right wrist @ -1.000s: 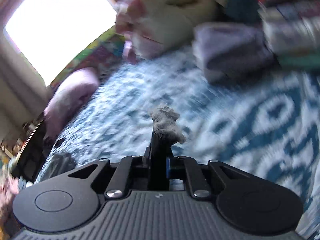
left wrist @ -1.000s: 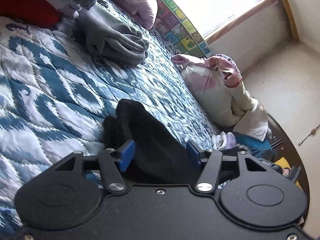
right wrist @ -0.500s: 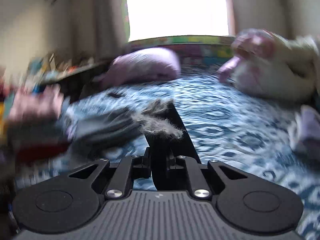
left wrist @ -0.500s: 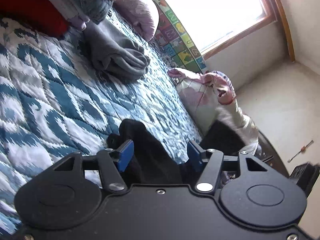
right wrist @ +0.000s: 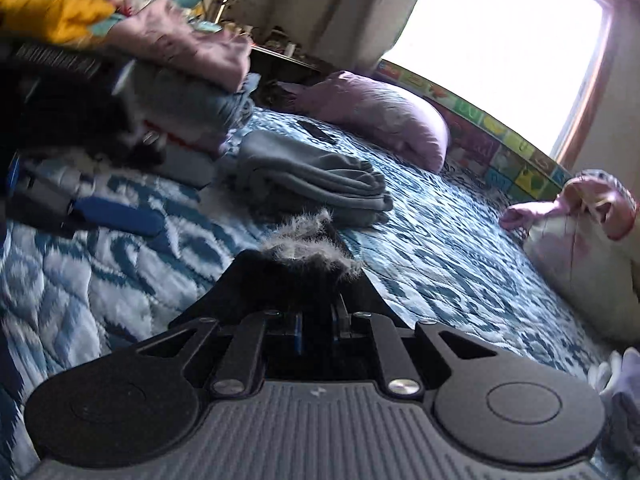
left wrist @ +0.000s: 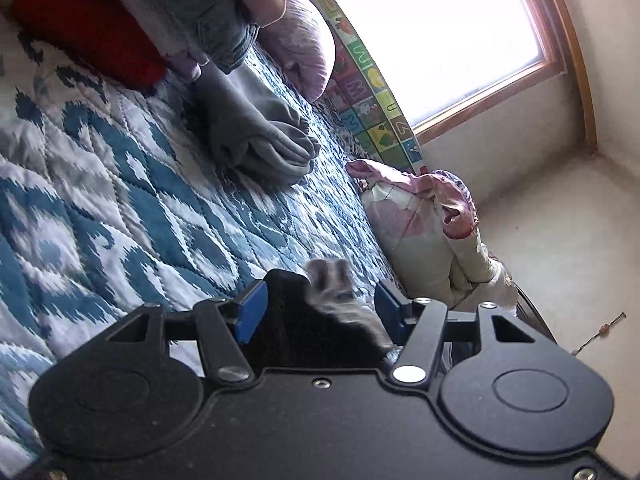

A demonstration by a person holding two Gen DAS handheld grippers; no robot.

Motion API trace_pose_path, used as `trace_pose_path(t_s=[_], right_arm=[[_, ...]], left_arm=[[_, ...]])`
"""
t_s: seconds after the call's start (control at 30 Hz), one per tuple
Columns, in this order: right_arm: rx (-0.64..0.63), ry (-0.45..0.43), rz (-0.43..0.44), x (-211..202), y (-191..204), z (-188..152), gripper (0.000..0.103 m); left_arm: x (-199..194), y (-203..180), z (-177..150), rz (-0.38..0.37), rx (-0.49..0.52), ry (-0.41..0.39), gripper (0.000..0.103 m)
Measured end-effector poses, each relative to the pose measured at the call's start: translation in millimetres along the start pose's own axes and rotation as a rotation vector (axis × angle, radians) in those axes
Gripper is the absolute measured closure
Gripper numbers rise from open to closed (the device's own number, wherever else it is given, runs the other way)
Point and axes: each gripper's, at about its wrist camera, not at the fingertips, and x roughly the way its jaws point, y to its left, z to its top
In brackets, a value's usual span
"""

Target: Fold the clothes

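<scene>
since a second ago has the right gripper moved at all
Yes. The right gripper, shut on the black garment, has swung left: the window went from upper left to upper right, and the folded grey clothes now lie ahead.

Blue-white ikat quilt (left wrist: 120, 208) — grey folded sweatshirt (right wrist: 316, 184)

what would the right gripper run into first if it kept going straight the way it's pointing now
Probably the folded grey garment lying on the blue quilt, just beyond the black furry-edged cloth that the right gripper is clamped on. Depth is hard to judge through the fisheye.
</scene>
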Motion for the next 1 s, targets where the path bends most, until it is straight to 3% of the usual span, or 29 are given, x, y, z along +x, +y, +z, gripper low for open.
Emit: trace_pose_path(t_s=[0.07,0.17,0.27,0.33,0.47,0.57,0.6,0.7,0.83,1.0], right_arm=[[-0.011,0.008,0.015,5,7,-2,0.088],[-0.079,0.050,0.023,14,23,-8,0.073],[-0.135,0.035,0.011,10,35,-12,0.073],[-0.101,0.020,0.039,-1,29,-11,0.072],[-0.059,-0.017,0.076,-28,9,-17,0.044],[0.011,-0.031,0.084,-48,-18,-28,0.048],[0.058,-0.019,0.083,-49,-32,-32,0.057],[0.225,0.035,0.081,-43,-80,-45,0.068],[0.398,0.053,0.054,-23,-132,-55,0.069],[0.478,0.017,0.069,4,-153,-52,0.069]], left_arm=[[0,1,0,0.005,0.001,-0.001,0.044],[0,2,1,0.012,0.004,-0.005,0.044],[1,1,1,0.023,0.016,-0.009,0.044],[2,-1,0,0.031,0.033,-0.007,0.044],[7,-10,-6,0.046,0.102,0.012,0.044],[12,-21,-13,0.061,0.179,0.020,0.044],[14,-27,-16,0.072,0.220,0.024,0.045],[25,-48,-24,0.104,0.354,0.042,0.046],[47,-82,-33,0.117,0.553,0.077,0.046],[84,-101,-47,0.222,0.895,0.106,0.052]])
